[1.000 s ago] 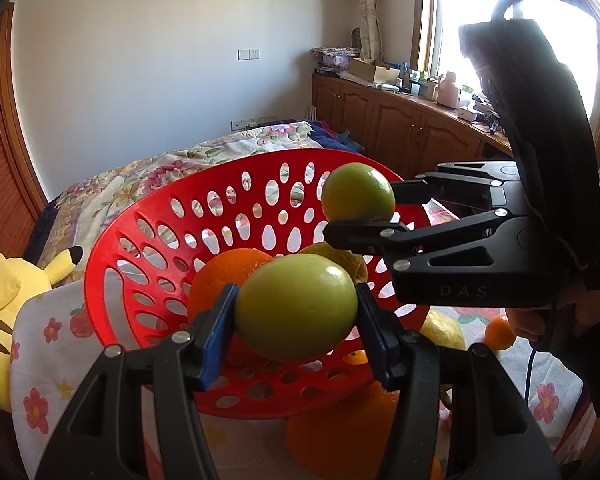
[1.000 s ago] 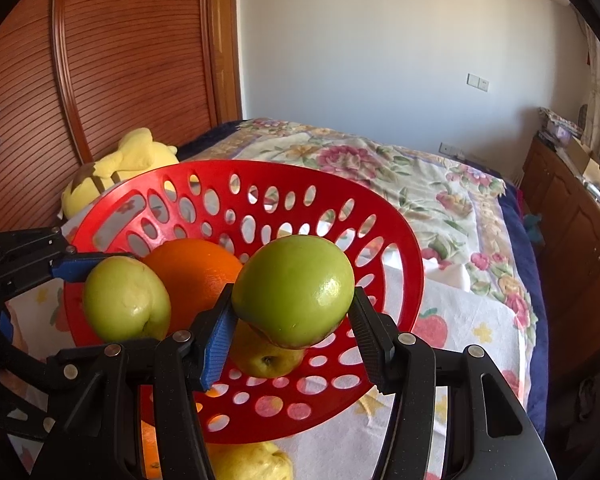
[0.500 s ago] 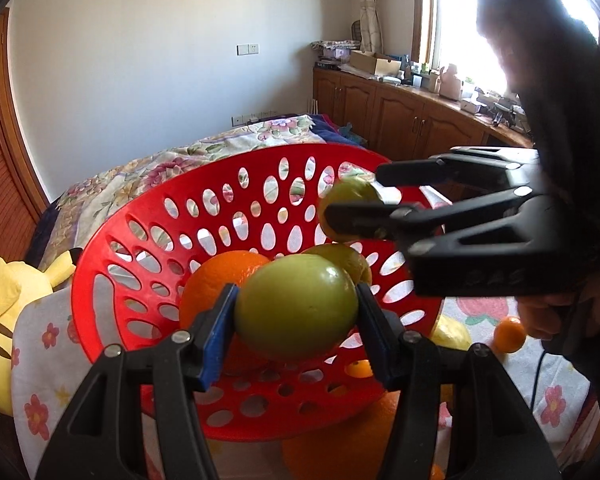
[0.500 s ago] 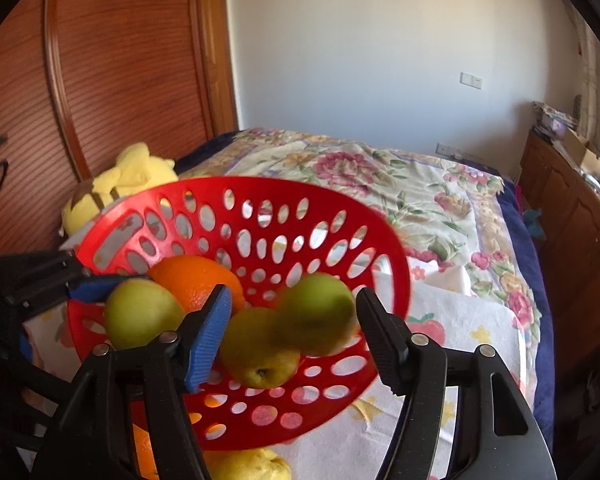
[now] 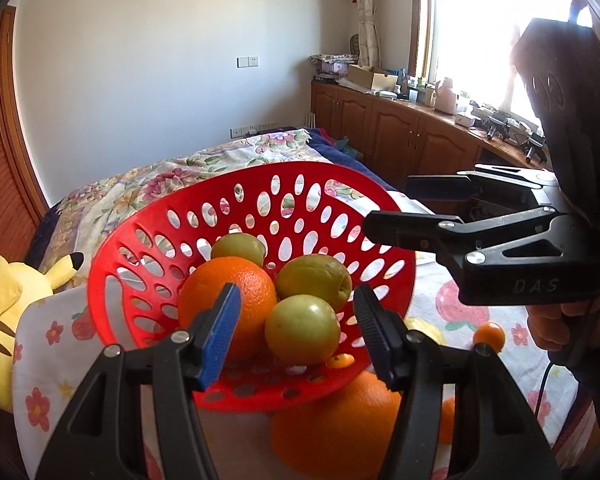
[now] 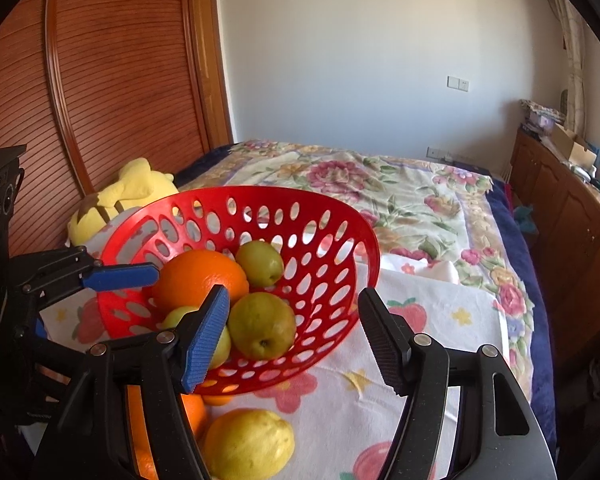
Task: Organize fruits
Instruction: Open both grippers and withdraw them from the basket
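Note:
A red perforated basket (image 5: 148, 264) (image 6: 340, 240) sits tilted on a floral cloth. It holds an orange (image 5: 228, 300) (image 6: 198, 280) and three green fruits (image 5: 302, 330) (image 5: 314, 280) (image 5: 238, 248) (image 6: 260, 326). My left gripper (image 5: 296, 332) is open and empty, its jaws on either side of the nearest green fruit without touching it. My right gripper (image 6: 294, 336) is open and empty in front of the basket; it also shows in the left wrist view (image 5: 396, 208) at the basket's right rim.
A large orange (image 5: 336, 424) lies under the basket's near edge. A small orange (image 5: 489, 334) and a yellow lemon (image 6: 246, 444) lie on the cloth. A yellow plush toy (image 5: 4, 308) (image 6: 120, 196) sits at the left. Wooden cabinets (image 5: 400, 136) line the right wall.
Both grippers have opened and let go of their green fruits, which now lie in the basket. Both grippers have pulled back a little from the basket.

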The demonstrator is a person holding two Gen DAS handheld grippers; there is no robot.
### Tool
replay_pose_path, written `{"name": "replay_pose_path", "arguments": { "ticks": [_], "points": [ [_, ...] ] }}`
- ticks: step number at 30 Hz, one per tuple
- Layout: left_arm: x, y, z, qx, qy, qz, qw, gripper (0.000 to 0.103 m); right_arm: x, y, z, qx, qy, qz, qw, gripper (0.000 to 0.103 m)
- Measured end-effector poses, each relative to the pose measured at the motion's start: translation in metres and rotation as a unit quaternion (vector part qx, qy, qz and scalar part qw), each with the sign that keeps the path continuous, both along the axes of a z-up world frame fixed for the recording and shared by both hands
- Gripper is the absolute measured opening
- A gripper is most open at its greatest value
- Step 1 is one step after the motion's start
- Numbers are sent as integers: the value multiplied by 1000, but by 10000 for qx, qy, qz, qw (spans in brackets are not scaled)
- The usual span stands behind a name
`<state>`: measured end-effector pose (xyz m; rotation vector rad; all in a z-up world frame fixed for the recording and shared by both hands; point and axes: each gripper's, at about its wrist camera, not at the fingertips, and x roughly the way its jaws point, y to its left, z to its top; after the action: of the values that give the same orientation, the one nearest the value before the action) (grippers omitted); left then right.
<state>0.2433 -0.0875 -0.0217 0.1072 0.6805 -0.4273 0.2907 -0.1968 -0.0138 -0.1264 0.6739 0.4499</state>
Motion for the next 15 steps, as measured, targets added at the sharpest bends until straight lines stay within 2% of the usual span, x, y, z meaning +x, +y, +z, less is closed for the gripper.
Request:
{"name": "replay_pose_path", "arguments": {
  "ticks": [8, 15],
  "points": [
    [-30, 8, 17, -42, -193, 48, 9998, 59, -29, -4, 8, 110, -76, -87, 9999, 69],
    [-64, 20, 17, -173, -271, 149, 9994, 60, -62, -6, 6, 88, -96, -152, 9998, 69]
  ]
}}
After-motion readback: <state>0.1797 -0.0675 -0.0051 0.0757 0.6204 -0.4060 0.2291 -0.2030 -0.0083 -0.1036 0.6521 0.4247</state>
